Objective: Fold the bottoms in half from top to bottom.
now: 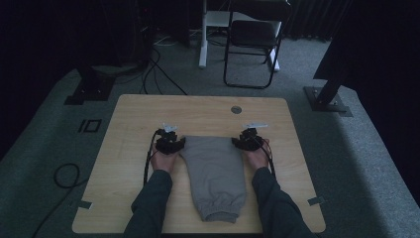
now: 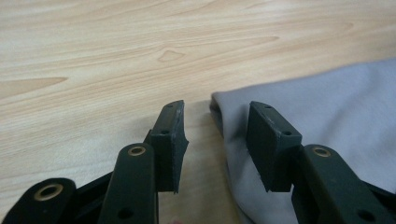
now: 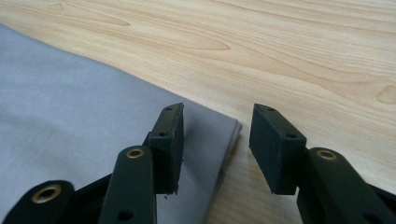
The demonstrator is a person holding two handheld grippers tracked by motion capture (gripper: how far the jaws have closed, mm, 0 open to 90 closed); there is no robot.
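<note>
**Both grippers at the trousers' far corners**

I see the grey trousers (image 1: pixel 214 173) folded mid-table (image 1: pixel 129 124), bare wood all round. Left gripper (image 2: pixel 215 126) and right gripper (image 3: pixel 215 128) stand spread, each straddling a corner edge (unpinched). The high view adds the cuffs nearest me.

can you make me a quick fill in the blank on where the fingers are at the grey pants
1. The grey pants lie folded on a ____ table.
2. The left gripper is at the pants' far ____ corner.
3. The right gripper has its jaws ____ around the pants' other far corner.
4. The cuffed end of the pants points ____ the person.

Missing words: wooden; left; open; toward
</note>
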